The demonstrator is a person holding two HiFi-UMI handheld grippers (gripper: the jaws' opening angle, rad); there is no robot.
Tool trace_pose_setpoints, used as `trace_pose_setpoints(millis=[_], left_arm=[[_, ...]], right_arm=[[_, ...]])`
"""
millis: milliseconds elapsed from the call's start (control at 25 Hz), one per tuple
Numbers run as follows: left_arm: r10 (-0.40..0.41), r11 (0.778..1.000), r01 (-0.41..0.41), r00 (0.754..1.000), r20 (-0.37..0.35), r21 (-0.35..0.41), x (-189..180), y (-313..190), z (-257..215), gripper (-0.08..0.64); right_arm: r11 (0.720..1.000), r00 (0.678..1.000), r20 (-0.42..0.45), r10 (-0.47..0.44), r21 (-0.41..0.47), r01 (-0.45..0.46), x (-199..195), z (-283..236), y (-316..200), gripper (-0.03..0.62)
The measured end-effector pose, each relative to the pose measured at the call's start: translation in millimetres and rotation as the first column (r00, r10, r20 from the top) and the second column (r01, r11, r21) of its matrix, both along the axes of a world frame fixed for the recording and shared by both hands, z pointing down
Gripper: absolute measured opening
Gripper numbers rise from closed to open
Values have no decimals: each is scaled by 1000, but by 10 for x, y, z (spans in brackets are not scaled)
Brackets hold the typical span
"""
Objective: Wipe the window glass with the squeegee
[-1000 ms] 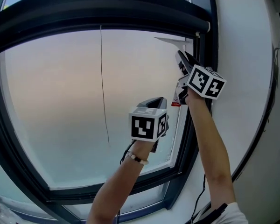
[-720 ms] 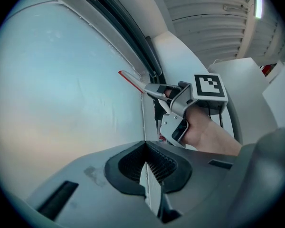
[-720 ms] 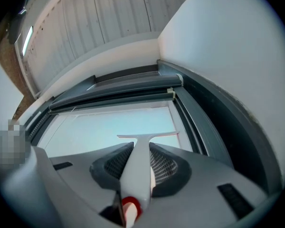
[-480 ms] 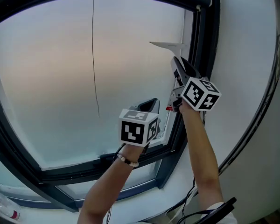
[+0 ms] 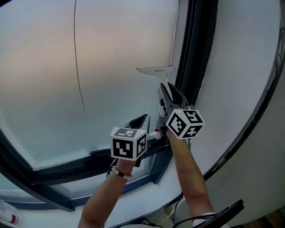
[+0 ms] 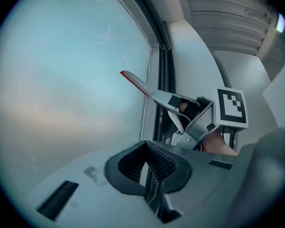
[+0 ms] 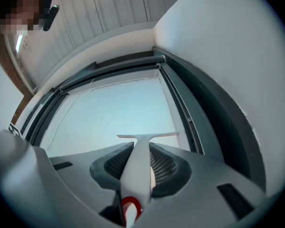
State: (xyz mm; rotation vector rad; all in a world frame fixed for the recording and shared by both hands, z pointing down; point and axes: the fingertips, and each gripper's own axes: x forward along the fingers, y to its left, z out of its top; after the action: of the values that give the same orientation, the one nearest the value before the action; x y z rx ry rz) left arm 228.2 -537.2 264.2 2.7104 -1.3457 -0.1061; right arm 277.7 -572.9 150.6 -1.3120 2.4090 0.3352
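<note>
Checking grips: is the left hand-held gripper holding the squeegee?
No, the squeegee sits in the right hand-held gripper; the left hand-held gripper holds nothing.

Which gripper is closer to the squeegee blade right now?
Right. The right gripper grips the squeegee by its handle, just below the blade; the left gripper sits lower and further left, apart from it.

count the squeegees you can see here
1. The squeegee is clamped in the right gripper, its blade by the glass near the right frame. The left gripper holds none.
</note>
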Motion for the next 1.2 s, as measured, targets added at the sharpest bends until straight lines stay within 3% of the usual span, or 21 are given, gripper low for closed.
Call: trace_pose_setpoints(millis=[400, 920, 1200], left_arm=[[-18, 996, 18, 1000, -10, -86, -68, -22, 621, 0], [5, 979, -8, 1000, -14, -204, -37, 135, 1417, 0], [-11, 959, 3, 1000, -27, -284, -102, 181, 1848, 0]], right_arm=[[997, 999, 18, 41, -65, -40, 17, 892, -7, 92], [983, 982, -142, 126, -116, -143, 66, 2136, 10, 91], [970, 977, -168, 133, -180, -163, 85, 2600, 8, 91]])
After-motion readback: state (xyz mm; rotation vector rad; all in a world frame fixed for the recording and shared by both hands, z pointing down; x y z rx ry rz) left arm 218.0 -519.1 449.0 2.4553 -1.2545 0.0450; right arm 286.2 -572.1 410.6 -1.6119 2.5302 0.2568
